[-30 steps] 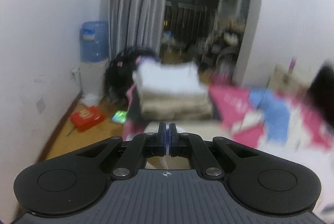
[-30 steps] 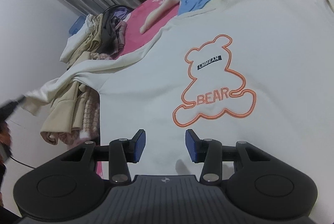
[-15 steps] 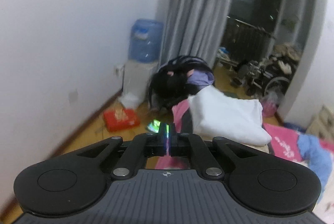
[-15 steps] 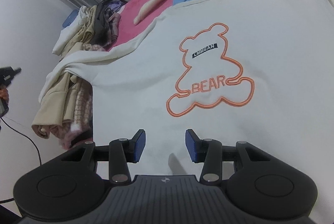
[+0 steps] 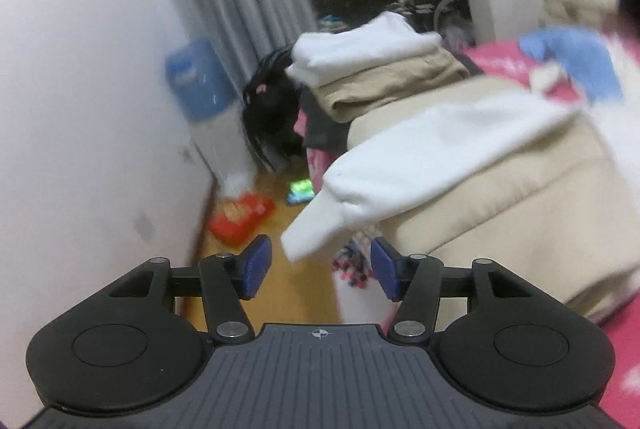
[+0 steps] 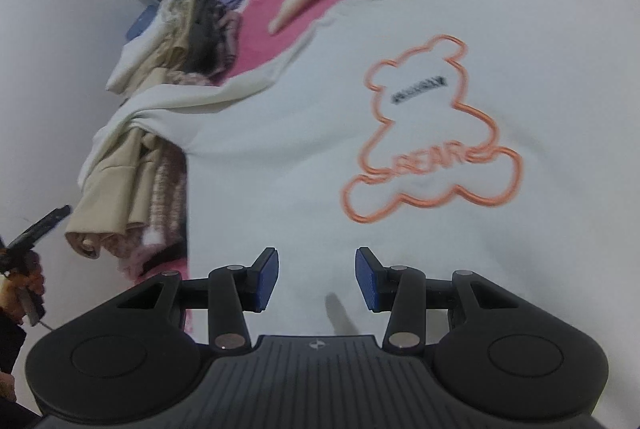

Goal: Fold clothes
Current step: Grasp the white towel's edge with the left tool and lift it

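Sweatshirt (image 6: 400,133), white with an orange bear outline, lies spread front-up on the bed just ahead of the right gripper (image 6: 317,279), whose fingers stand apart and empty above the hem. Its sleeve (image 5: 400,157) trails off the bed's edge over a heap of beige clothes (image 5: 520,189), the cuff hanging just ahead of the left gripper (image 5: 320,269), whose fingers are opening with nothing between them. Risk, as I judge it: the cuff dangles free, so a closing grab may miss, or catch the beige pile beneath and drag it along. A pull on the sleeve could also skew the flat body.
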Action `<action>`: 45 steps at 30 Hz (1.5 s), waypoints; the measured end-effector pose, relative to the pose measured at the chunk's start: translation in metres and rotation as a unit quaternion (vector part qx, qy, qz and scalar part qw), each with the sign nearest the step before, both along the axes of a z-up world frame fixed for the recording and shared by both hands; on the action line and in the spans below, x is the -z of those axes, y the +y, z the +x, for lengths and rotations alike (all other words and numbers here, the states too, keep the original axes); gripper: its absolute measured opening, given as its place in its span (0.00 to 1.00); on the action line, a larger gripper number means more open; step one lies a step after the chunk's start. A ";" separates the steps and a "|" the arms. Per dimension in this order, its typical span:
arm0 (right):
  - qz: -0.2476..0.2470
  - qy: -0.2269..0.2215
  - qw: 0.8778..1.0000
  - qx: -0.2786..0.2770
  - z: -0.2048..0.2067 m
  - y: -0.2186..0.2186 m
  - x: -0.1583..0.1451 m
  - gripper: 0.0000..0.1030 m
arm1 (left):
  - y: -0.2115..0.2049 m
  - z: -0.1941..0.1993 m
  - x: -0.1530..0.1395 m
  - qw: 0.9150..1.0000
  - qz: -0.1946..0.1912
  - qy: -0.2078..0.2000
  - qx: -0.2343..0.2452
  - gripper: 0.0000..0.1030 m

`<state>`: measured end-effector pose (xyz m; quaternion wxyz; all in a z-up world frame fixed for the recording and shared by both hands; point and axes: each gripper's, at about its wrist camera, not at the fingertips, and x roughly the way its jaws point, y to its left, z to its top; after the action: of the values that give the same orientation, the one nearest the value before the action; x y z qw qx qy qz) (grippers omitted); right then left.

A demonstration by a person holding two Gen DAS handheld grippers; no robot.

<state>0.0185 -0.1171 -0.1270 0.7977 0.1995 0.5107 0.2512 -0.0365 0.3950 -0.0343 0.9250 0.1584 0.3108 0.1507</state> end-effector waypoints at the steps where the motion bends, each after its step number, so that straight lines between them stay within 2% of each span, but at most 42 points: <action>1: -0.002 -0.004 1.000 -0.002 -0.001 0.003 -0.002 0.44 | -0.002 0.006 0.001 1.000 0.021 -0.006 0.002 0.53; 3: -0.007 -0.011 1.000 -0.006 -0.002 0.009 -0.007 0.44 | -0.006 0.016 0.004 0.998 0.056 -0.014 0.009 0.53; 5: -0.009 -0.016 1.000 -0.008 -0.004 0.012 -0.009 0.46 | -0.010 0.024 0.012 0.996 0.088 -0.005 0.026 0.53; 10: -0.012 -0.003 1.000 -0.003 -0.005 0.010 -0.004 0.47 | -0.018 0.027 0.031 0.988 0.133 0.034 0.074 0.50; 13: -0.011 0.006 1.000 0.001 -0.005 0.006 0.000 0.47 | -0.011 0.029 0.030 0.990 0.119 0.038 0.065 0.51; 18: -0.008 0.008 1.000 0.001 -0.006 0.005 0.002 0.47 | -0.001 0.022 0.026 0.990 0.123 0.048 0.050 0.52; 22: -0.006 0.010 1.000 -0.003 -0.004 0.009 0.002 0.47 | 0.002 0.029 0.042 0.985 0.135 0.095 0.058 0.51; 24: -0.006 0.010 1.000 -0.004 -0.004 0.011 0.002 0.47 | 0.003 0.036 0.046 0.984 0.132 0.105 0.049 0.46; 25: -0.006 0.008 1.000 -0.005 -0.005 0.012 0.000 0.47 | 0.005 0.039 0.043 0.987 0.123 0.097 0.041 0.36; 28: -0.005 -0.001 1.000 -0.004 -0.008 0.011 -0.005 0.47 | 0.015 0.040 0.024 0.996 0.059 0.063 0.014 0.07; 29: -0.004 -0.002 1.000 -0.002 -0.009 0.010 -0.006 0.47 | 0.018 0.039 0.017 0.997 0.043 0.056 0.012 0.04; 32: -0.005 0.005 1.000 0.008 -0.010 0.003 -0.001 0.47 | 0.022 0.034 -0.001 0.999 0.015 0.044 0.011 0.02; 37: 0.008 0.029 0.999 0.025 -0.008 -0.003 0.011 0.47 | 0.028 0.028 -0.039 0.998 -0.060 0.001 -0.010 0.01; 41: 0.015 0.019 0.999 0.022 -0.009 -0.004 0.008 0.47 | 0.024 0.023 -0.088 0.990 -0.132 -0.054 -0.006 0.01; 45: 0.024 0.019 0.999 0.024 -0.007 -0.006 0.010 0.47 | 0.000 0.010 -0.142 0.981 -0.164 -0.106 0.021 0.01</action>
<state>0.0112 -0.1229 -0.1367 0.7888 0.2352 0.5146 0.2402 -0.0267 0.3953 0.1078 0.9690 -0.0053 0.2284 0.0941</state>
